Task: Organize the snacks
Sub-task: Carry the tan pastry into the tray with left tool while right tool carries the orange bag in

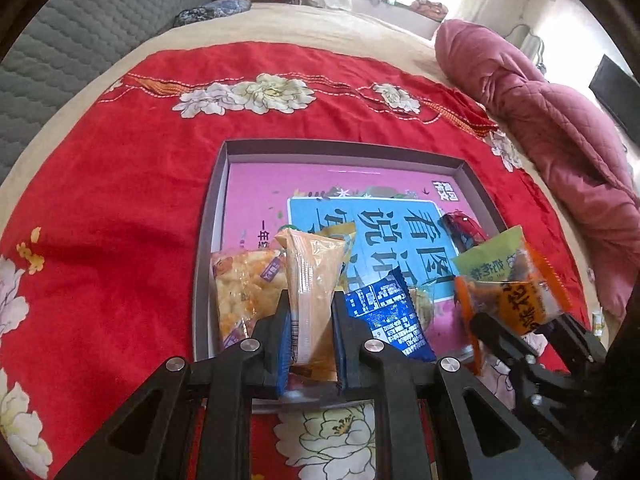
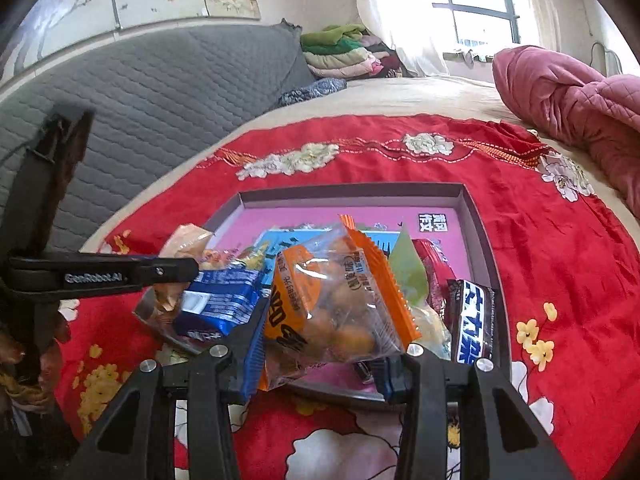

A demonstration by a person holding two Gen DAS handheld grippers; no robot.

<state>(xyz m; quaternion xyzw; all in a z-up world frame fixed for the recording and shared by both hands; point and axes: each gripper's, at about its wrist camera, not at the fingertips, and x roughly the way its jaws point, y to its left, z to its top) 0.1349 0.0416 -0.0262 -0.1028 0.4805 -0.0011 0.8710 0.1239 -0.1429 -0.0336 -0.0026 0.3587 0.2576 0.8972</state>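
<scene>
My left gripper (image 1: pixel 310 312) is shut on a pale orange wrapped cake packet (image 1: pixel 314 280), held upright over the near left part of the grey tray (image 1: pixel 344 145). My right gripper (image 2: pixel 324 344) is shut on a clear, orange-edged packet of round golden snacks (image 2: pixel 340 300) above the tray's (image 2: pixel 352 192) near side. Each gripper shows in the other view: the right gripper (image 1: pixel 520 332) at the right, the left gripper (image 2: pixel 188 270) at the left. In the tray lie a blue packet (image 2: pixel 224 300), a yellow snack bag (image 1: pixel 240 292), a green packet (image 1: pixel 492 256), a red packet (image 2: pixel 434 264) and a black chocolate bar (image 2: pixel 472 320).
The tray sits on a red flowered cloth (image 1: pixel 120 200) spread over a bed. A pink quilt (image 1: pixel 560 140) is bunched at the right. A grey quilted headboard (image 2: pixel 160 92) stands at the left, with folded clothes (image 2: pixel 340 52) stacked behind.
</scene>
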